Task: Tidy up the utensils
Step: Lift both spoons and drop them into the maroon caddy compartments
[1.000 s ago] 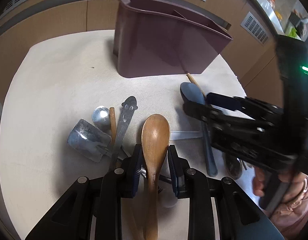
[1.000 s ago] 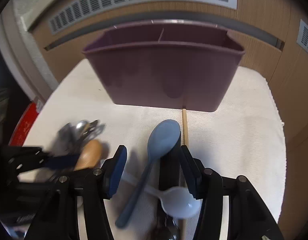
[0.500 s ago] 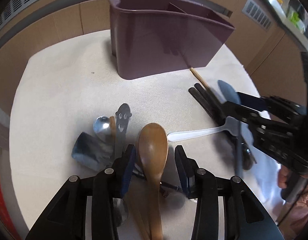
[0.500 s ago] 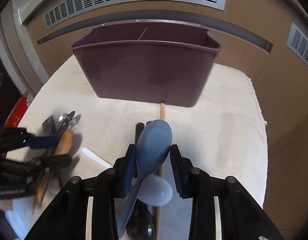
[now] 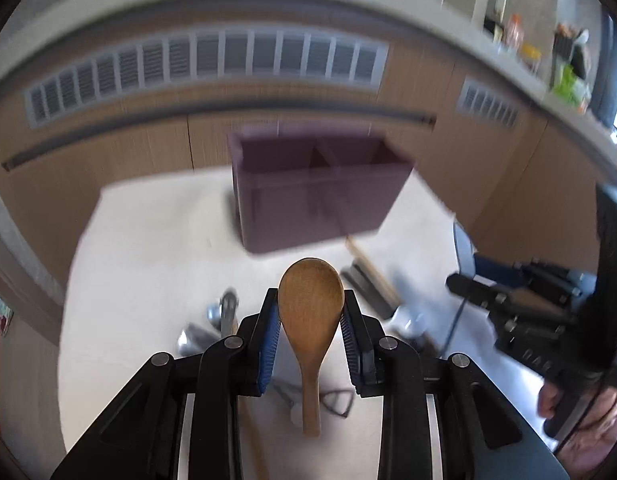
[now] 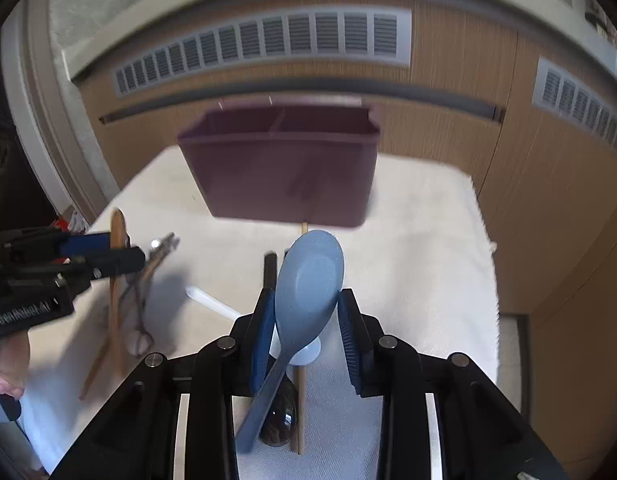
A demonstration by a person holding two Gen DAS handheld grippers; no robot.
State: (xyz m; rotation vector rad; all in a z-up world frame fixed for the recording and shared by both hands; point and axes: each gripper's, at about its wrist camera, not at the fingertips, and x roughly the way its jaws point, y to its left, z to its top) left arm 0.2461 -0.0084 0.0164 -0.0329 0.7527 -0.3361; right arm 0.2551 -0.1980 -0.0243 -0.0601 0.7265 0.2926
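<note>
Utensils are split between the two claws and the desk. The wooden spoon [image 5: 310, 304] sits between the pads of the left claw [image 5: 310, 332], bowl forward, lifted above the cloth. The blue spoon [image 6: 308, 284] sits in the same way in the right claw [image 6: 306, 332], with its handle slanting down to the left. Both claws are narrowly open and closing on their spoons, the pads against the spoon bowls.

Only the right view shows clearly the white plastic spoon [image 6: 212, 304], a dark spoon [image 6: 280, 420] and a wooden stick [image 6: 301, 408] lying under the claw. Only the left view shows the metal pieces [image 5: 212, 328] left of its claw, but these are blurred.

Behind, the purple bin [image 6: 284, 168] stands on the white cloth [image 6: 420, 264] of the desk, with a divider inside. A hand [image 6: 6, 360] is cut off at the edge.
</note>
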